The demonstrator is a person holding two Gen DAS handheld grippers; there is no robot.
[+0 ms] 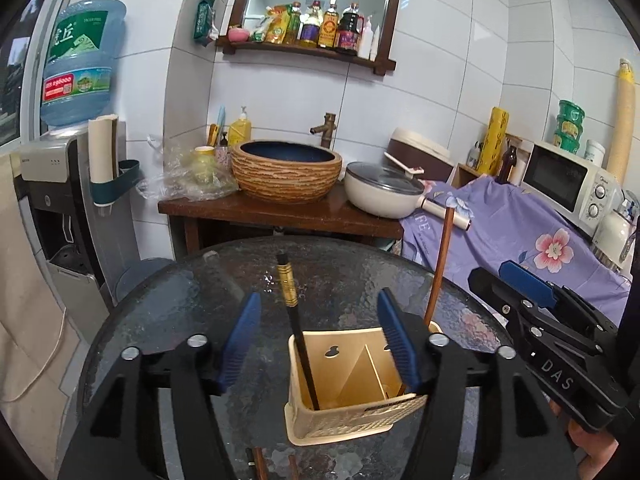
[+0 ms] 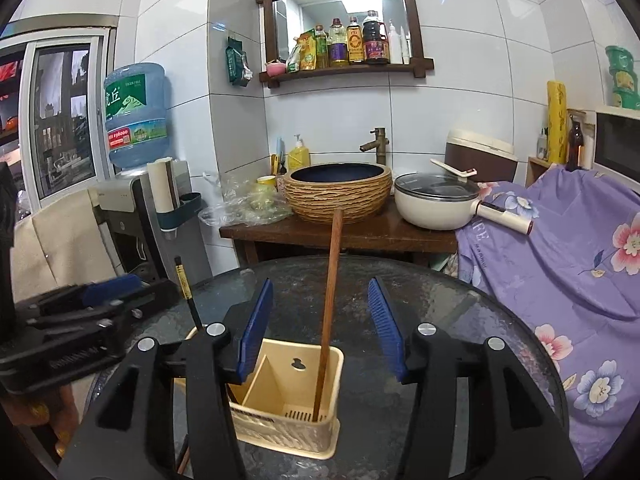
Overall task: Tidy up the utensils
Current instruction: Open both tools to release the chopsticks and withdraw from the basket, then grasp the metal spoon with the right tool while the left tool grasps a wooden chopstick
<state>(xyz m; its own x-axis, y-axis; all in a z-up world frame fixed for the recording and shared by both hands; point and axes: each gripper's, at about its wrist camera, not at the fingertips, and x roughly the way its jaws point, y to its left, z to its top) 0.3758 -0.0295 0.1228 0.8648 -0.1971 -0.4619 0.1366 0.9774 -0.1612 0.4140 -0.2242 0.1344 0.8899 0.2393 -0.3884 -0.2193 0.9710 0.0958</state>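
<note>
Cream plastic utensil holder (image 1: 352,392) stands on the round dark glass table (image 1: 180,300), near its front edge, with a divider splitting it into compartments. Black chopstick with a gold band (image 1: 289,292) leans in the holder's left compartment, its top tilted away toward the far side of the table. Brown wooden chopstick (image 2: 329,304) stands in the right compartment, nearly upright, tip down by the slotted floor. Left gripper (image 1: 320,336) hangs over the holder with its blue pads spread wide – the black chopstick rises between them, touching neither. Right gripper (image 2: 322,324) likewise has its pads apart, the wooden chopstick standing free in the gap. The two grippers sit side by side, each visible at the edge of the other's view. More chopstick ends (image 1: 260,464) lie on the glass just in front of the holder, under the left gripper. Beyond the table – a wooden stand with a woven-pattern basin (image 1: 286,170) and a brass tap, a cream lidded pan (image 1: 380,192) beside it, a water dispenser (image 1: 60,184) to the left, purple floral cloth (image 2: 580,248) to the right.
</note>
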